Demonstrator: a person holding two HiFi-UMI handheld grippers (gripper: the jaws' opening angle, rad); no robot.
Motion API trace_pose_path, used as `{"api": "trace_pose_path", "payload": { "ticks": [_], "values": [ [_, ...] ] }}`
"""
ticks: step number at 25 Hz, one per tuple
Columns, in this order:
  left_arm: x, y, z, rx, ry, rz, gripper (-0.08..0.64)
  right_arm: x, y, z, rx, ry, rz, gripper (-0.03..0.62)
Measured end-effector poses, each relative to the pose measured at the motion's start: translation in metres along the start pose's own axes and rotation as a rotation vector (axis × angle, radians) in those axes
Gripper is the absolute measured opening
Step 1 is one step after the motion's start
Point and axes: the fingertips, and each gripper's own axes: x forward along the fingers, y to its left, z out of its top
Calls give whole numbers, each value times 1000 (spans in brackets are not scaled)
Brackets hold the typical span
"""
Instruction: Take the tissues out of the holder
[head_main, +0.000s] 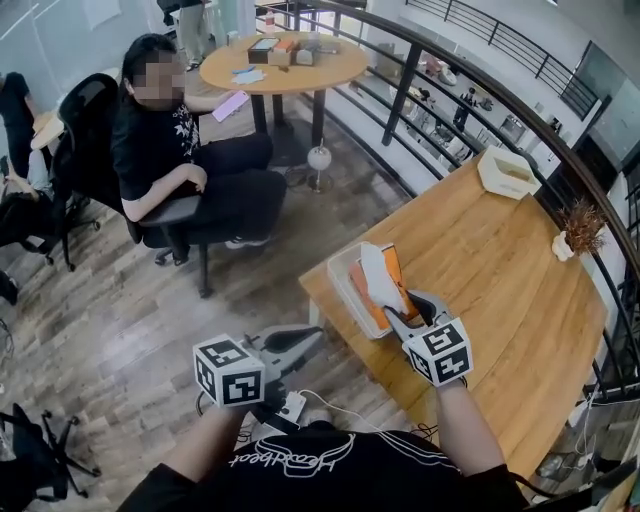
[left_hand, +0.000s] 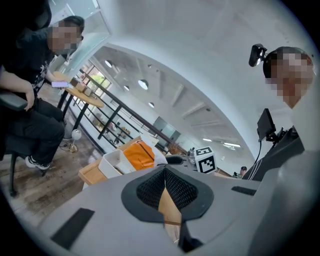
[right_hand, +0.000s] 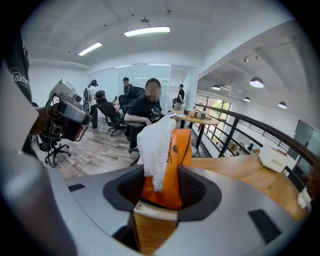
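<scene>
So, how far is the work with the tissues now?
Done: the right gripper has its jaws closed on the orange tissue pack. In hand: the pack stands tilted at the white holder, seemingly not clear of it yet. Left: lift it fully out and put it on the table. The left gripper is shut and empty.

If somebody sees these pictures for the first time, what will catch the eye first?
The orange tissue pack, with a white tissue sticking out, is clamped in the right gripper at the white holder on a corner of the wooden table. Next comes the seated person in black, upper left.
</scene>
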Motion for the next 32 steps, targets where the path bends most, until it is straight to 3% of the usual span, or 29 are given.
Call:
{"api": "trace_pose_path", "payload": {
  "ticks": [7,15,23,32],
  "values": [
    [-16,-39,4,33,-42,9,12,-66,27,22,-28,-98,-12,192],
    [-42,-120,-22,112,-76,16,12,-167,79,18,8,-245,10,190],
    [-39,-235,-71,173,-91,-39,12,-293,126,-28,13,-331,23,189],
    [-55,-362,-162,245,-79,-43,12,-420,189,-100,42,-408,23,189]
  ]
}}
